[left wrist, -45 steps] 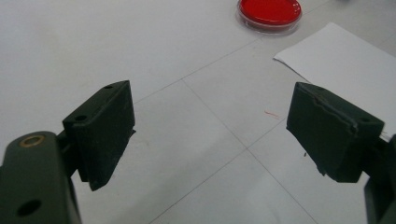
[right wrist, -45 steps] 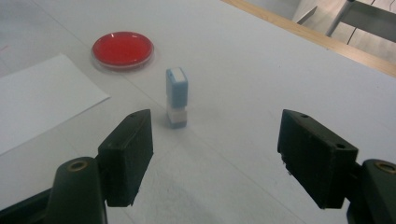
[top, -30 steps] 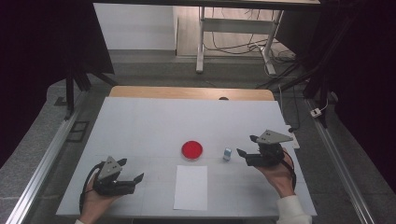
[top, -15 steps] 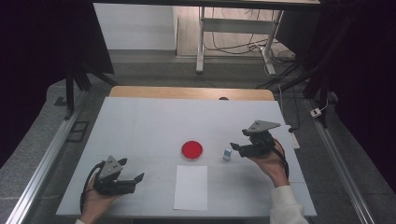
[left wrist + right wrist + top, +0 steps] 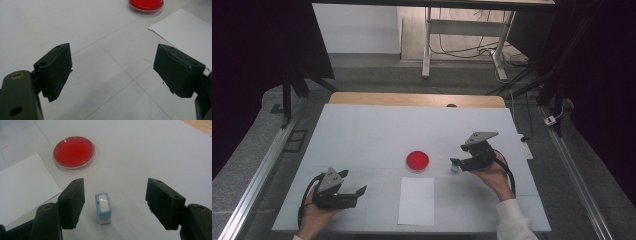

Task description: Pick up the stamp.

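My right claw stands open around the small blue stamp upright on the surface, nearer my left pad, so closing unevenly could tip it over.

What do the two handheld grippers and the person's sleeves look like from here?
Both the left gripper and right gripper are black with blocky rectangular pads, brass-coloured pivot pins, a grey three-cornered plate on top and a trailing black cable. The right arm wears a white sleeve.
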Action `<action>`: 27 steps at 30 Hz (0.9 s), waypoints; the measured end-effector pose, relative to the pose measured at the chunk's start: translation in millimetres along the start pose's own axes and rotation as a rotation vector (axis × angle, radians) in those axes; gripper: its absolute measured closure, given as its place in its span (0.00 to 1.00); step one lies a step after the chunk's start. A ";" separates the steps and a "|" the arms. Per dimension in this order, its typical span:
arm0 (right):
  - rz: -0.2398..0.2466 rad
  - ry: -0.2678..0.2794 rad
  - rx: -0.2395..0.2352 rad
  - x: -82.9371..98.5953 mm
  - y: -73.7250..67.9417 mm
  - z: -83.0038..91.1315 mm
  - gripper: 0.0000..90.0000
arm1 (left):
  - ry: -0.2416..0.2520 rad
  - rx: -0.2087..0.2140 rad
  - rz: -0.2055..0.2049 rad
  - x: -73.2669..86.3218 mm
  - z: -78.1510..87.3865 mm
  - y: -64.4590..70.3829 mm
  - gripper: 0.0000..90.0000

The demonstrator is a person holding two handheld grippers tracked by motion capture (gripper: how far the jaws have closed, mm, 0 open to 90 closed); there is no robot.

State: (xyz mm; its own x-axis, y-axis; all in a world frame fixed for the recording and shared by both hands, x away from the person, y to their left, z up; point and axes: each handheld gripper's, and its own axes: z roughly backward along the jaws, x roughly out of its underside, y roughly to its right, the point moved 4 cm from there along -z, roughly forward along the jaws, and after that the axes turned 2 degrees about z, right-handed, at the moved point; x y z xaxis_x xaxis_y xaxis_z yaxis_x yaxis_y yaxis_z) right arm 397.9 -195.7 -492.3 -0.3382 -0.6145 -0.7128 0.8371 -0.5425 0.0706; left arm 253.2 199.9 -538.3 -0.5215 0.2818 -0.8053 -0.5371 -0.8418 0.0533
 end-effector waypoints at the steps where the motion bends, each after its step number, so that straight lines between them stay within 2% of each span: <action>1: 0.000 0.000 0.000 0.0 0.0 0.0 0.36 | 0.000 0.000 0.000 0.0 0.0 0.0 0.17; 9: 0.023 -0.023 -0.007 3.3 -5.8 -7.5 0.44 | 0.000 0.000 0.000 0.0 -0.1 -0.2 0.17; 15: 0.044 -0.030 0.003 5.6 -9.9 -10.2 0.56 | 0.001 -0.002 -0.002 0.4 0.4 -0.3 0.17; 18: 0.059 -0.035 0.025 9.7 -10.9 -11.5 0.63 | 0.002 -0.004 -0.002 0.3 0.6 -1.2 0.17; 23: 0.049 -0.044 0.022 14.4 -9.3 -12.1 0.68 | -0.003 -0.003 -0.004 0.9 -0.4 -1.0 0.17; 27: 0.058 -0.054 0.010 15.8 -10.7 -13.5 0.79 | -0.004 -0.005 -0.004 1.1 -0.5 -1.3 0.17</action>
State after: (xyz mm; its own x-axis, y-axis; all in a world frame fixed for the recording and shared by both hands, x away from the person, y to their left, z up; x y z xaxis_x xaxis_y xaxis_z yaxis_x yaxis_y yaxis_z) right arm 389.3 -191.9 -513.8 -0.3122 -0.6746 -0.6689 0.8514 -0.5110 0.1180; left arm 253.7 201.1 -539.6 -0.5219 0.2872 -0.8032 -0.5362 -0.8428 0.0472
